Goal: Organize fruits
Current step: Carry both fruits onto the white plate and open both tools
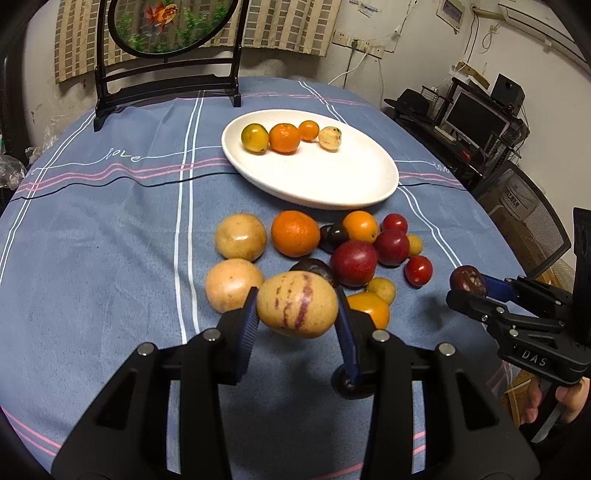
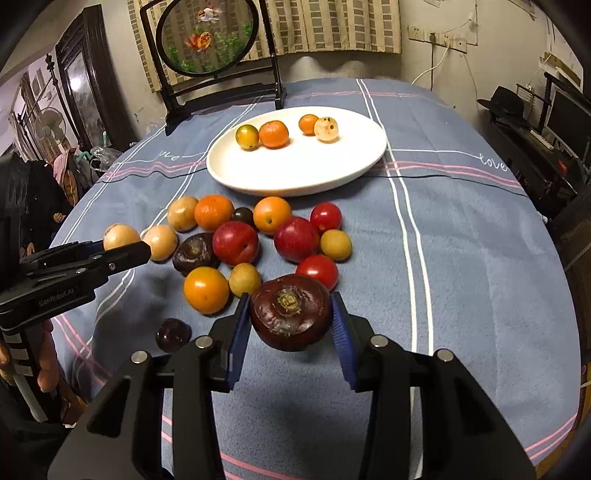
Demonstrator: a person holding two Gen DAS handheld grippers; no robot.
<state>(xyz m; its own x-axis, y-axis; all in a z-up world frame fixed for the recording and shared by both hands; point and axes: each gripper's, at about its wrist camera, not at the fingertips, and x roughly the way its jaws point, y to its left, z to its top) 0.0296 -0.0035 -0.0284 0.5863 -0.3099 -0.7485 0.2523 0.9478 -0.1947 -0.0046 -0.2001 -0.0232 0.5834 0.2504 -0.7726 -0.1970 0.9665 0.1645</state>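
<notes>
both claws are clenched on fruit lifted off the cloth: the left gripper (image 1: 297,308) on a striped melon (image 1: 297,308), the right gripper (image 2: 291,322) on a dark fruit (image 2: 291,312). risk: each round fruit is pinched only at its sides and could slip on the way to the plate (image 1: 332,184), knocking the pile (image 1: 354,254) rolling.

A blue tablecloth (image 1: 110,229) crossed by white and pink stripes is spread over the table, and the word "love" is stitched into it. At its far edge a round embroidered goldfish screen (image 2: 207,37) is held upright in a dark wooden stand (image 1: 166,88). Behind it a checked curtain (image 2: 332,26) is hung. A monitor (image 1: 472,118) and a speaker (image 1: 509,90) are seen at the right wall.
</notes>
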